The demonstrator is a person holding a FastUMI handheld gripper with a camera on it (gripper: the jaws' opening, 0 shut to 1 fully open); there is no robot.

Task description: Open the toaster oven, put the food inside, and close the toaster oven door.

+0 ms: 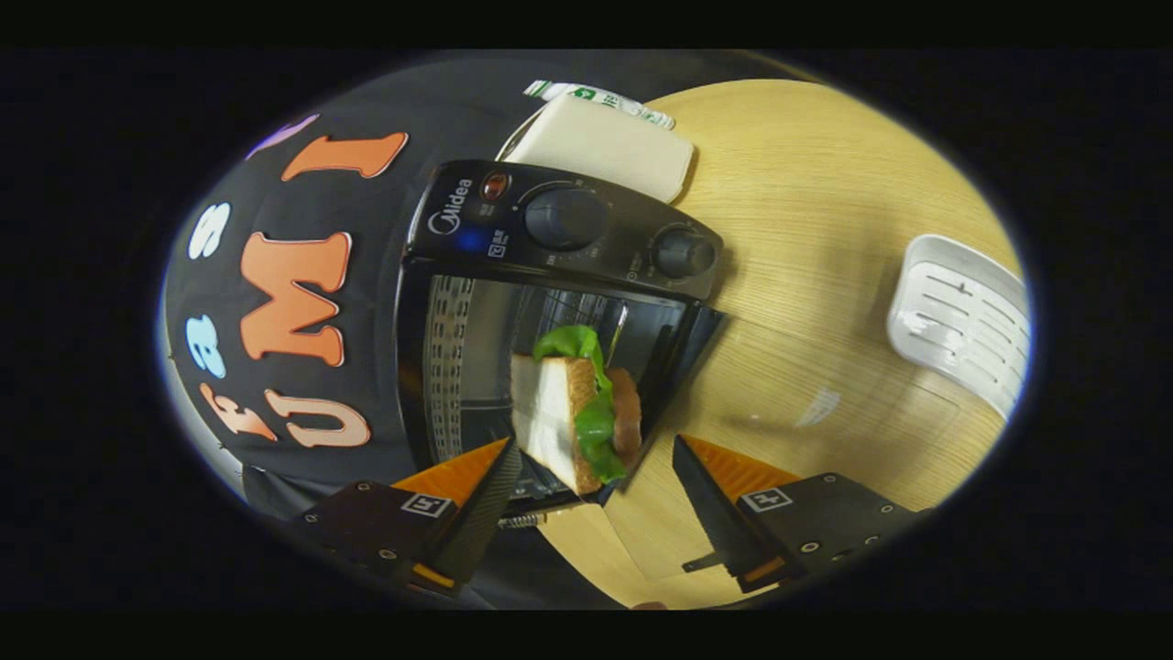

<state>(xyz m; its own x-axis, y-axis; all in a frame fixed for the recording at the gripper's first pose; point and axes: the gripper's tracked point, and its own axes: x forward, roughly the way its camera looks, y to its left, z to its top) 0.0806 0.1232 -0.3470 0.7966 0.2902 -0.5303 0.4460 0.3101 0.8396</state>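
Toaster oven (559, 302) stands at left on table (825, 229), door (678, 367) already open.
Sandwich (573, 412) sits in oven mouth, just ahead of tool (591, 467), nearer left finger; not clear whether finger touches it.
Tool released, fingers spread wide.
Right side: bare table, free room; white tray (962, 321) well apart.
Judgement: door closing remains.

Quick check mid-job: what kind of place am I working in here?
Probably a mock kitchen set up in a booth: a toaster oven stands open on a round wooden table, a white plastic tray lies nearby, and a sandwich sits just ahead of the open tongs.
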